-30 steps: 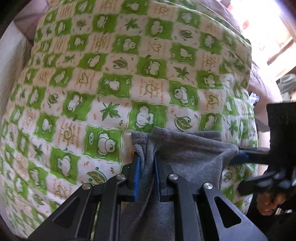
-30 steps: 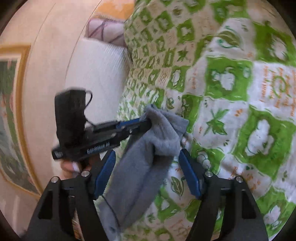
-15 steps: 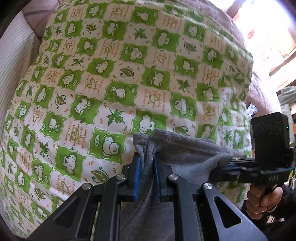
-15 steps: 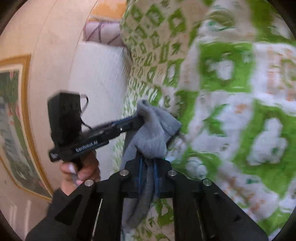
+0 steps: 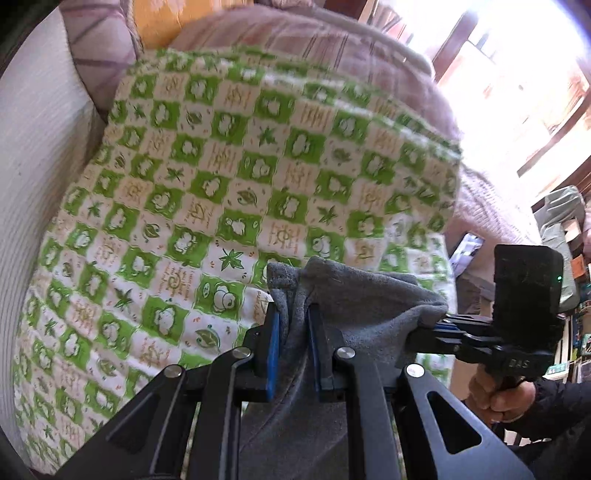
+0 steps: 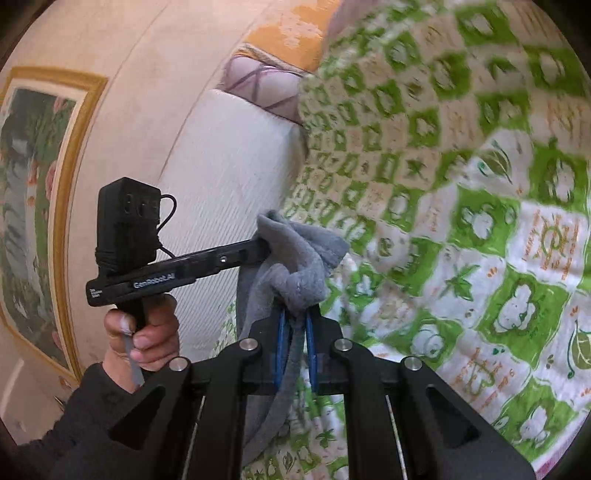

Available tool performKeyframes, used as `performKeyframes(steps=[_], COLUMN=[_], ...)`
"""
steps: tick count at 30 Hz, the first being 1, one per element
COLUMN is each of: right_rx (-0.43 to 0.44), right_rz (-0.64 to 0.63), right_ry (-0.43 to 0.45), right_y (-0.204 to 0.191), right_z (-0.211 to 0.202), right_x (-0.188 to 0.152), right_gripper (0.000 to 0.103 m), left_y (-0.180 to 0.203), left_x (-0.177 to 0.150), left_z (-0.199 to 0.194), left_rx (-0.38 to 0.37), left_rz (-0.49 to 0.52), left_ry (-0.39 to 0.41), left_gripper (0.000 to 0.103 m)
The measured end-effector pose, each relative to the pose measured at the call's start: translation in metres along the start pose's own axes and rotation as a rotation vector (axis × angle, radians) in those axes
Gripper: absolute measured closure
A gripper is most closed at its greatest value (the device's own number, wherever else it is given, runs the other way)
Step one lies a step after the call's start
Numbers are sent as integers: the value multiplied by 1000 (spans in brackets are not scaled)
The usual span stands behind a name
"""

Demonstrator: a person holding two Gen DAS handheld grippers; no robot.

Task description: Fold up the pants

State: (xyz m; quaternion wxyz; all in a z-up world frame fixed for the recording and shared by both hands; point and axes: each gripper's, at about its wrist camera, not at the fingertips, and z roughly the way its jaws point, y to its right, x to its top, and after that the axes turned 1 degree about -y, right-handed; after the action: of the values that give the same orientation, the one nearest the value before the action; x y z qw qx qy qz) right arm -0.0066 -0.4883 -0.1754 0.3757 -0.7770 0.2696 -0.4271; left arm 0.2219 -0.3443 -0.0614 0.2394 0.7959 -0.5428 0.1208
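Grey fleece pants (image 5: 354, 299) hang between both grippers above a green-and-white checked quilt (image 5: 229, 192). My left gripper (image 5: 293, 314) is shut on one corner of the pants' edge, blue pads pinching the cloth. At the right of the left wrist view, the right gripper (image 5: 439, 325) clamps the other corner, held by a hand (image 5: 495, 395). In the right wrist view my right gripper (image 6: 295, 317) is shut on a bunched fold of the grey pants (image 6: 295, 266), and the left gripper (image 6: 258, 251) reaches in from the left, gripping the same cloth. The rest of the pants droops below, hidden by the gripper bodies.
The quilt covers a bed with a pink blanket (image 5: 332, 48) and an orange pillow (image 5: 166, 22) at its far end. A white ribbed headboard or wall panel (image 6: 229, 155) runs along one side. A framed picture (image 6: 33, 192) hangs on the wall. Shelves with clutter (image 5: 569, 280) stand beside the bed.
My right gripper has closed from open onto the pants' edge. Both grippers have risen, lifting the grey cloth off the quilt, so more of the bed's far end shows.
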Motion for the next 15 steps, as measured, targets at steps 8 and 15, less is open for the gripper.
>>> performKeyframes(steps=[8,15], right_rx=[33,114], right_rz=[-168,-279], right_ry=[1,-78], right_y=[-77,-138], right_z=[-8,7], right_x=[-14,-47], right_gripper=[92,92], left_y=[-1,-12], left_x=[-39,-105], left_z=[-57,-108], left_rx=[-10,-16], left_rz=[-23,-86], left_ry=[109,218], left_gripper=[91,90])
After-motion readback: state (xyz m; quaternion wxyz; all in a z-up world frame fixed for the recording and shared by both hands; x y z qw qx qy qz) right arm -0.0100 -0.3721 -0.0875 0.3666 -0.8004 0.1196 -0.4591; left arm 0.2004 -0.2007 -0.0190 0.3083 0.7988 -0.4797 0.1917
